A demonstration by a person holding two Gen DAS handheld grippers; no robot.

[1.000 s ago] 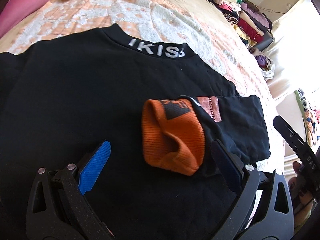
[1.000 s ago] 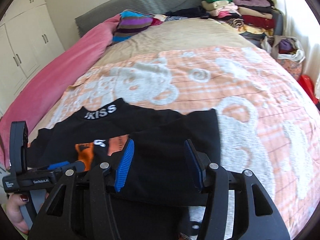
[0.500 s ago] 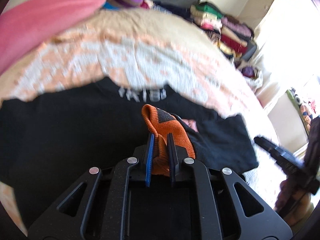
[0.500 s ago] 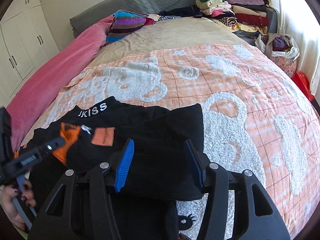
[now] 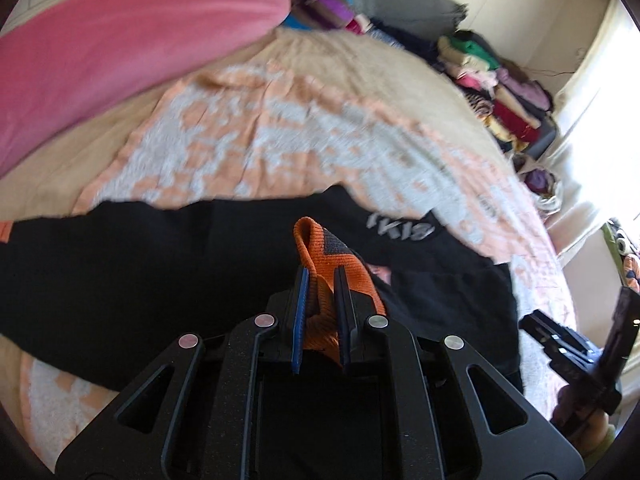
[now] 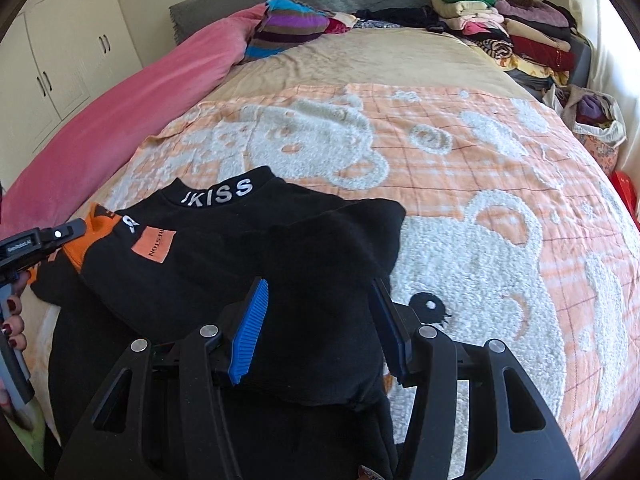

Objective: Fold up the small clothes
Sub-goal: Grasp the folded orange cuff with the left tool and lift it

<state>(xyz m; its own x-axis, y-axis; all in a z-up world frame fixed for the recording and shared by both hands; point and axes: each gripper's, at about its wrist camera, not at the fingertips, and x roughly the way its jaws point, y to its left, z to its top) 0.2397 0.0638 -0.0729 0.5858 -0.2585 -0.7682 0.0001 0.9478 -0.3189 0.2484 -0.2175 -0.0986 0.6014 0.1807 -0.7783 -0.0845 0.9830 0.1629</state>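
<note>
Sweatshirt [image 6: 224, 264] lies on the near-left bed [image 6: 480, 160]; left gripper [image 5: 322, 280] is clamped on its orange cuff [image 5: 316, 240], the sleeve stretching rightward toward the right gripper [image 6: 320, 300], whose jaws stand apart over the folded body.

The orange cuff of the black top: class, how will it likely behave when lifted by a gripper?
Probably floppy: the orange cuff bends over above the left gripper shut on it. Likely light, since the sleeve lifts with it. The ribbed knit probably grips rather than slips.
</note>
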